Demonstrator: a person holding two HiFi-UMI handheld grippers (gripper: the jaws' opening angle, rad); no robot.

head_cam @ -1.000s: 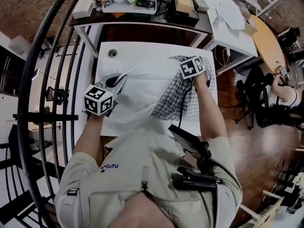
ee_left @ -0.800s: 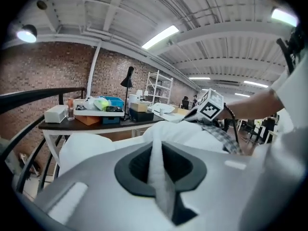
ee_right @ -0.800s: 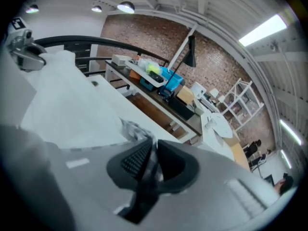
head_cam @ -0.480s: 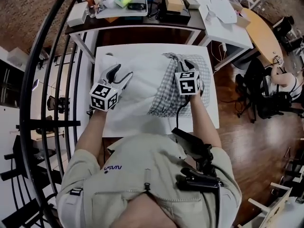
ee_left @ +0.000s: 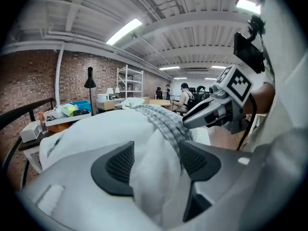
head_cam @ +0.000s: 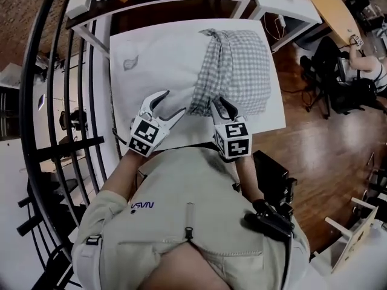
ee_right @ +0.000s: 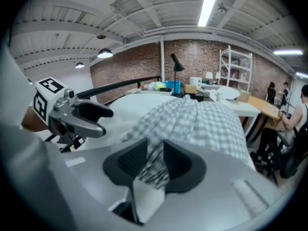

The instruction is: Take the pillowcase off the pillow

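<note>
Left gripper has just been opening, jaws spread wide around the near edge of the pillow. Right gripper has been opening too, with the pillowcase loose between its jaws, bunched over the pillow's right half.

Only actual lettering I can spot is a small dark logo on the person's pale shirt, left chest. It reads "NASA", upside down from above. The marker cube on the left gripper and the one on the right gripper just have black-and-white square codes.
</note>
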